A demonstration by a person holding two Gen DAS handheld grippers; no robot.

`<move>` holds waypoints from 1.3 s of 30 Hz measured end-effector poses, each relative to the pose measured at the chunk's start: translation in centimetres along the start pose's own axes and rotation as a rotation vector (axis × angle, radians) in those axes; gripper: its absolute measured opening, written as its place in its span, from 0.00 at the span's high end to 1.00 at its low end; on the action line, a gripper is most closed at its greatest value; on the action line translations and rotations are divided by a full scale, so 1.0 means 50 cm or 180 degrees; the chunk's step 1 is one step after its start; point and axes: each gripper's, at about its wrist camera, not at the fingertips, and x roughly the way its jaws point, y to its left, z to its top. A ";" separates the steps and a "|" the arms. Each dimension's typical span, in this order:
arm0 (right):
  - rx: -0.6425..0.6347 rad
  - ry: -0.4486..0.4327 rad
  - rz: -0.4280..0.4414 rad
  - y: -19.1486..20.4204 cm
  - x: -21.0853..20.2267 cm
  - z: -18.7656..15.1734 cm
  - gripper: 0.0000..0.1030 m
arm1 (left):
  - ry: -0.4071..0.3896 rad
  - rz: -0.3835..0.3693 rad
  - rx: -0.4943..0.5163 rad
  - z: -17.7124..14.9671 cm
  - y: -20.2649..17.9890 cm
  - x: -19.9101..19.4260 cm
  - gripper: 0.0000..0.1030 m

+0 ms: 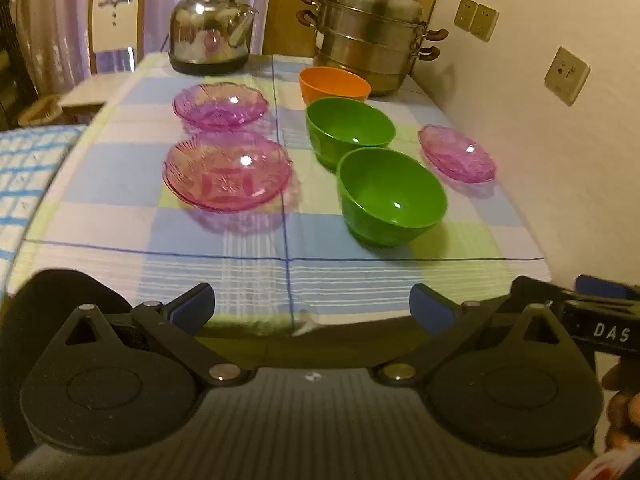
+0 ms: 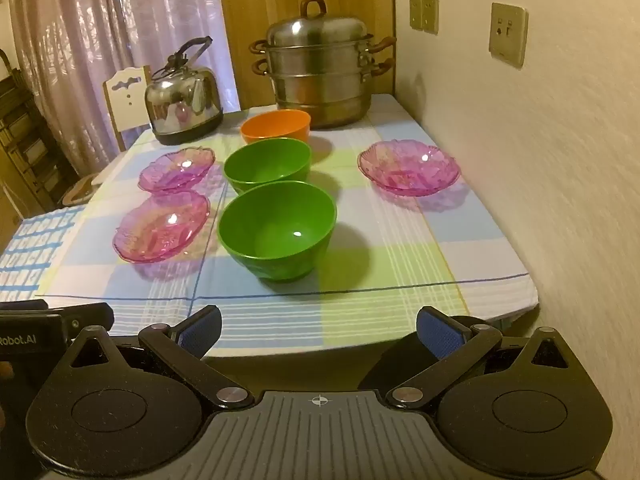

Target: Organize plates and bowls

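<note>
Two green bowls stand in a row down the table's middle, the near one (image 1: 392, 196) (image 2: 277, 230) in front of the far one (image 1: 350, 130) (image 2: 267, 164), with an orange bowl (image 1: 334, 85) (image 2: 276, 125) behind them. Two pink glass plates lie at the left, near (image 1: 227, 175) (image 2: 162, 226) and far (image 1: 221, 105) (image 2: 177, 169). A third pink plate (image 1: 457, 153) (image 2: 408, 167) lies at the right by the wall. My left gripper (image 1: 312, 306) and right gripper (image 2: 319, 330) hang open and empty over the table's front edge, well short of the dishes.
A steel kettle (image 1: 210, 28) (image 2: 183, 94) and a stacked steel steamer pot (image 1: 370, 30) (image 2: 320, 68) stand at the table's back. The wall (image 2: 560, 180) runs along the right edge. A chair (image 1: 116, 28) stands at the back left. A checked cloth (image 2: 380, 240) covers the table.
</note>
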 end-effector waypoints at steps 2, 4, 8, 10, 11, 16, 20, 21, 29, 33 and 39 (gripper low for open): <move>0.0018 0.0004 0.0017 0.001 -0.001 -0.001 0.00 | 0.0051 -0.0117 -0.0102 -0.003 0.011 0.004 0.00; 0.0030 0.0011 0.0027 0.002 -0.001 -0.001 0.00 | 0.0050 -0.0132 -0.0098 -0.004 0.012 0.005 0.00; 0.0040 0.0006 0.0015 0.001 0.004 -0.006 0.00 | 0.0018 -0.0134 -0.0086 -0.003 -0.002 0.005 0.00; 0.0041 0.0020 0.0026 -0.002 0.004 -0.004 0.00 | 0.0018 -0.0125 -0.0082 -0.005 -0.006 0.005 0.00; 0.0043 0.0018 0.0026 -0.002 0.004 -0.004 0.00 | 0.0020 -0.0126 -0.0084 -0.007 -0.008 0.005 0.00; 0.0038 0.0013 0.0014 0.002 0.004 -0.005 0.00 | 0.0049 -0.0177 -0.0114 -0.008 0.010 0.006 0.00; 0.0030 0.0009 0.0010 0.002 0.006 -0.002 0.00 | 0.0062 -0.0166 -0.0104 -0.005 0.010 0.007 0.00; 0.0032 0.0008 0.0011 0.002 0.007 -0.002 0.00 | 0.0061 -0.0159 -0.0098 -0.005 0.010 0.007 0.00; 0.0042 0.0005 0.0004 0.000 0.005 -0.002 0.00 | 0.0050 -0.0123 -0.0067 -0.002 0.009 0.011 0.00; 0.0057 -0.0002 0.0009 -0.002 0.004 -0.001 0.00 | 0.0055 -0.0124 -0.0066 -0.002 0.007 0.010 0.00; 0.0058 -0.0001 0.0011 -0.002 0.003 0.000 0.00 | 0.0055 -0.0122 -0.0067 -0.001 0.007 0.010 0.00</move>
